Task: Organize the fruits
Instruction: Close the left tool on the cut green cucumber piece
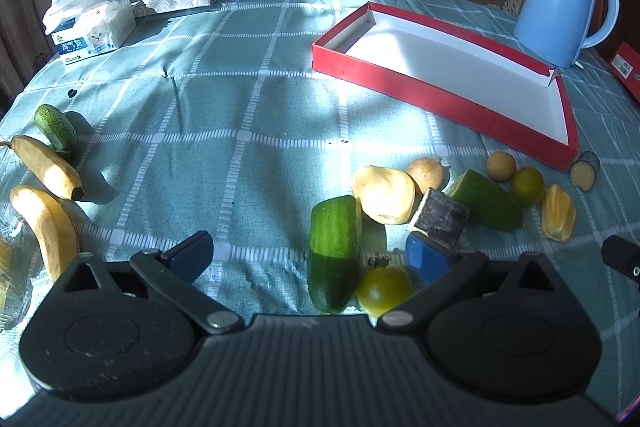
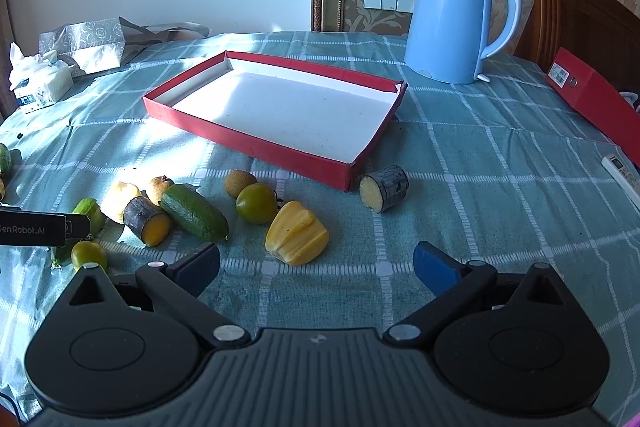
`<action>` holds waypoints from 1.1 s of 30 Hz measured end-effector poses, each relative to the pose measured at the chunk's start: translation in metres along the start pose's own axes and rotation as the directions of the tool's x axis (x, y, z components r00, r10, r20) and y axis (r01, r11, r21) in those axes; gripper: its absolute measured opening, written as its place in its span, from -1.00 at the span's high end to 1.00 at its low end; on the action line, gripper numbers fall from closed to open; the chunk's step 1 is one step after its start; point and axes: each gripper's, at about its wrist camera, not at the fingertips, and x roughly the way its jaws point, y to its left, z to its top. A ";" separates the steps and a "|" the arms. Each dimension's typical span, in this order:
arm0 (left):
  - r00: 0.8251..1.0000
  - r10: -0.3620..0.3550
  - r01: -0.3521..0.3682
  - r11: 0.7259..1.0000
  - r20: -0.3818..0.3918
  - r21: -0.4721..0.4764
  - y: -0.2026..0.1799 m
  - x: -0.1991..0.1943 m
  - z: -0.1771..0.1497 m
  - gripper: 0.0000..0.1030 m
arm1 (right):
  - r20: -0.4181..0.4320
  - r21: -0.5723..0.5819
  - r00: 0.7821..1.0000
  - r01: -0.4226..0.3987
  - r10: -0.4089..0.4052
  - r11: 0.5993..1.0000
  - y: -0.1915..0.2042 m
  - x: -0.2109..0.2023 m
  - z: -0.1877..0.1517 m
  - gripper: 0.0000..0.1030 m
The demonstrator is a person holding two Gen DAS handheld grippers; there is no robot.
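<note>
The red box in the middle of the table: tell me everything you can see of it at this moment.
The red box is a shallow rectangular tray, apparently cardboard, red outside and white inside. It is empty, lying flat and open-topped on the checked tablecloth, set diagonally, partly in sunlight. One far corner looks torn or split. The blue kettle stands behind it, apart. A cut piece of sugarcane lies just off its near corner; whether they touch is unclear. Neither gripper touches it.
</note>
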 end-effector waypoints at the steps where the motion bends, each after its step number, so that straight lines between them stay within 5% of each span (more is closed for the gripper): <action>1: 1.000 -0.004 0.004 1.000 -0.004 -0.004 0.002 0.000 0.001 -0.79 | -0.001 0.000 1.000 -0.001 0.001 1.000 0.000 0.000 0.000 -1.00; 2: 1.000 -0.007 0.007 1.000 -0.011 -0.010 0.003 0.001 0.001 -0.67 | -0.003 -0.002 1.000 -0.001 0.001 1.000 0.000 0.001 0.000 -1.00; 11: 0.999 -0.024 0.024 1.000 -0.028 -0.004 0.008 0.003 -0.003 -0.65 | -0.006 0.011 1.000 -0.011 0.011 1.000 0.001 0.003 0.001 -1.00; 16: 0.996 -0.064 0.063 0.998 -0.055 -0.015 0.013 0.013 0.004 -0.15 | -0.015 0.011 1.000 -0.021 0.021 1.000 0.004 0.005 0.000 -1.00; 25: 0.987 -0.114 0.115 0.993 -0.116 -0.004 0.015 0.033 0.012 -0.11 | -0.030 0.033 0.999 -0.020 0.021 0.999 0.000 0.010 0.000 -1.00; 29: 0.983 -0.149 0.153 0.988 -0.107 0.031 0.009 0.030 0.011 0.38 | -0.023 0.021 1.000 -0.017 0.018 1.000 0.002 0.010 0.001 -1.00; 33: 0.988 -0.125 0.133 0.988 -0.093 0.081 -0.002 0.028 0.008 0.44 | -0.029 0.030 0.999 -0.024 0.024 0.999 0.000 0.011 0.001 -1.00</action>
